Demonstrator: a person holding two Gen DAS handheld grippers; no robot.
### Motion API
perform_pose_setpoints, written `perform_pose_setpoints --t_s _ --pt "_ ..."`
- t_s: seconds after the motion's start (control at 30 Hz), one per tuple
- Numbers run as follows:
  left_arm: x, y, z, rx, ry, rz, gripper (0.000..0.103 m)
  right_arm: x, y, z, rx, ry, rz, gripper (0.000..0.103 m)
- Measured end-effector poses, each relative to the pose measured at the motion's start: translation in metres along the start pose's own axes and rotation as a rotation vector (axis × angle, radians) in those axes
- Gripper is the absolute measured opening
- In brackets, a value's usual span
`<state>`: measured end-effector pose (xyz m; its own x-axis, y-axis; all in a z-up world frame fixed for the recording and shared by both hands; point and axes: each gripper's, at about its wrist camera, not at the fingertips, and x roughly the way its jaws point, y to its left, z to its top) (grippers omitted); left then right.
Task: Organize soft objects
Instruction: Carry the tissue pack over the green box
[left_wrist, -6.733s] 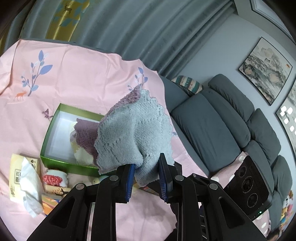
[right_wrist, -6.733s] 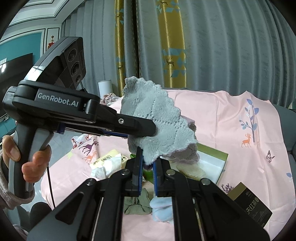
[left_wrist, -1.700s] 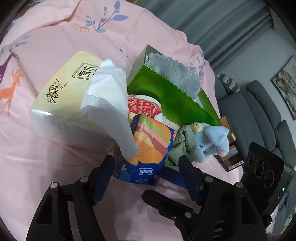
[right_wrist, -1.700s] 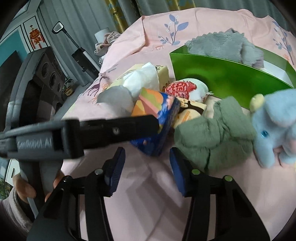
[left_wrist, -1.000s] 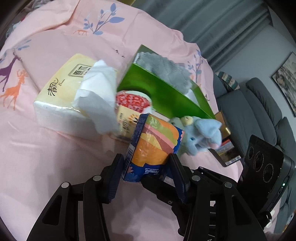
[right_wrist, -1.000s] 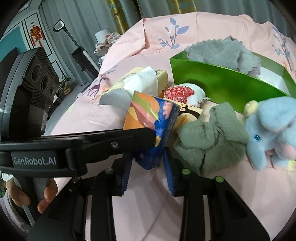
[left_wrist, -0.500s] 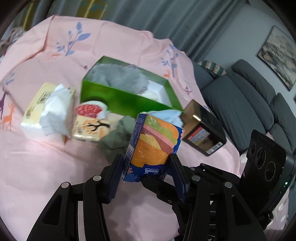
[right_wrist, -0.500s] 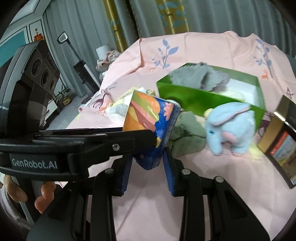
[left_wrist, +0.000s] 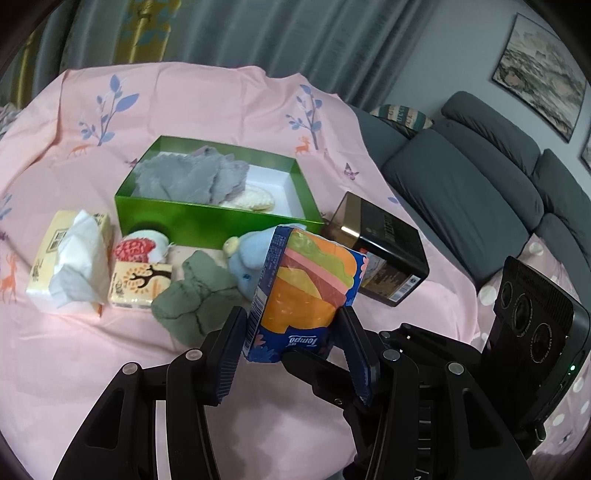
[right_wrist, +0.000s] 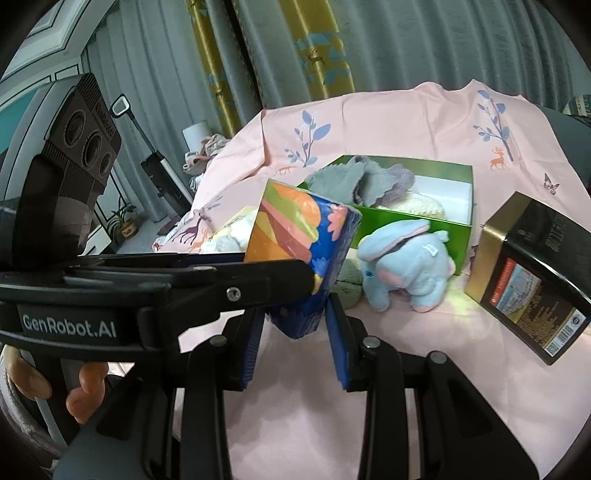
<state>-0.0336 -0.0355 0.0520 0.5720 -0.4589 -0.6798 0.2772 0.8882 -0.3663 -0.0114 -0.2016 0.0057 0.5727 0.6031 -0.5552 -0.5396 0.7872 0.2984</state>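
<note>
tissue pack, burger print: pinched between the fingers of the left gripper and held up above the pink sheet; its lower end is also flanked by the right gripper, whose pads appear pressed to it, though contact is partly hidden by the left gripper's arm. green box: grey cloths are held inside. blue plush elephant: mostly screened in the left view. green cloth: only a sliver is seen from the right.
</note>
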Motion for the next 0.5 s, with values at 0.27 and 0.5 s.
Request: perform_pose_setpoints --t_s 0.27,0.5 --pt "0.008 -0.011 0.005 0.021 0.010 0.007 0.052 -0.005 -0.013 -0.001 0.026 -0.022 0.005 0.033" --pt "0.010 -0.018 0.012 0.035 0.003 0.006 0.052 -0.009 -0.018 0.004 0.033 -0.042 0.004 0.033"
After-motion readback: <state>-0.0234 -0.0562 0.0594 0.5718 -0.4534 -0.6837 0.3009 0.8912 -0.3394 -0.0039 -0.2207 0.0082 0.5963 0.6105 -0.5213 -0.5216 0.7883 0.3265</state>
